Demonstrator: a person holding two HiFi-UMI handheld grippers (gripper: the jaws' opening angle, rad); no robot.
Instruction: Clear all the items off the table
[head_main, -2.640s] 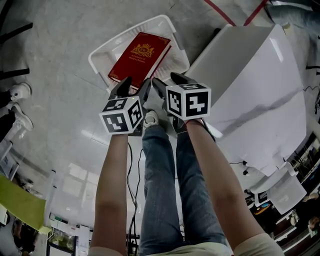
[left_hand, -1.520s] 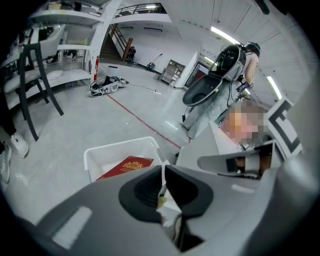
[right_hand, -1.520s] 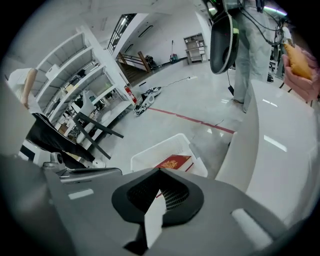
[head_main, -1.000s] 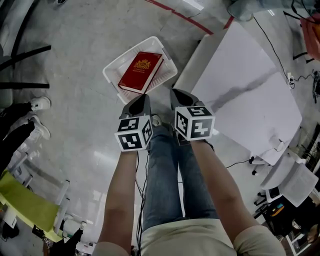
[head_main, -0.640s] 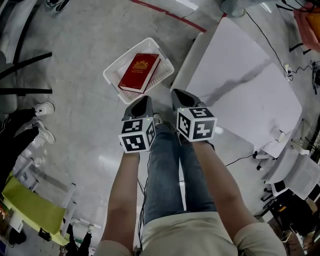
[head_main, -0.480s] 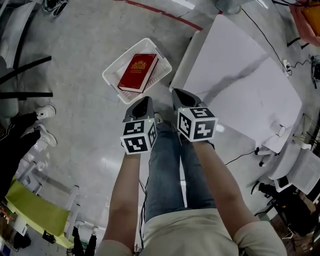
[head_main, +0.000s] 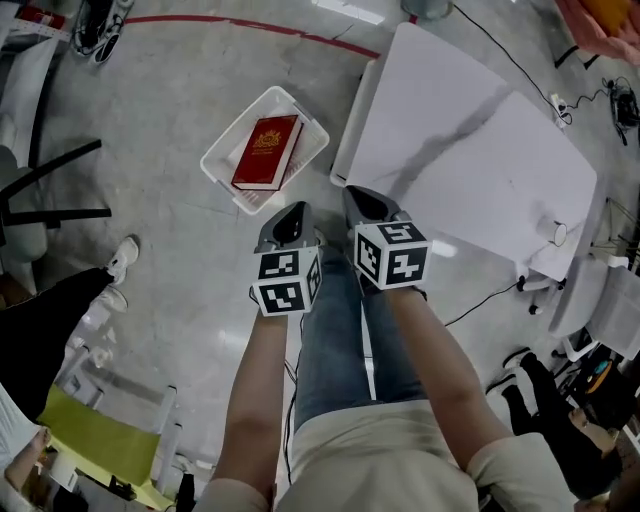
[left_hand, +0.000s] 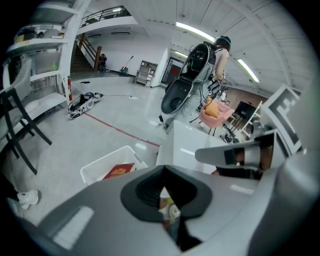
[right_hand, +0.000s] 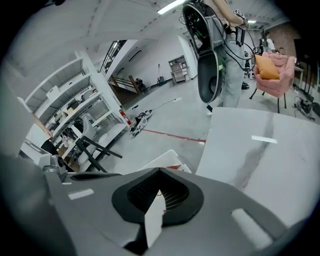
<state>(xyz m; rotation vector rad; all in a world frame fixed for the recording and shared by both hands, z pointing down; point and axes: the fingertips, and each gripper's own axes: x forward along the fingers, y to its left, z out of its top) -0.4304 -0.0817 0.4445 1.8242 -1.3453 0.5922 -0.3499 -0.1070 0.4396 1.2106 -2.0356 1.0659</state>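
Note:
A red book (head_main: 265, 150) lies flat in a white basket (head_main: 216, 170) on the floor, just left of the white marble-veined table (head_main: 470, 150). A small round thing (head_main: 558, 233) sits near the table's right corner; what it is I cannot tell. My left gripper (head_main: 292, 214) and right gripper (head_main: 358, 196) hang side by side above my legs, short of the basket, both shut with nothing in them. The left gripper view looks past its shut jaws to the book (left_hand: 118, 171) and basket (left_hand: 102, 165). In the right gripper view, the table (right_hand: 265, 150) spreads to the right.
A bystander's shoe (head_main: 122, 258) and dark trouser leg are at the left, beside black chair legs (head_main: 50, 190). A red floor line (head_main: 250, 25) runs beyond the basket. Office chairs (head_main: 600, 310) and cables crowd the right. A person (right_hand: 225, 50) stands beyond the table's far end.
Both grippers have risen and drawn back from the basket, still shut and empty. The basket, book and table now look smaller and farther off.

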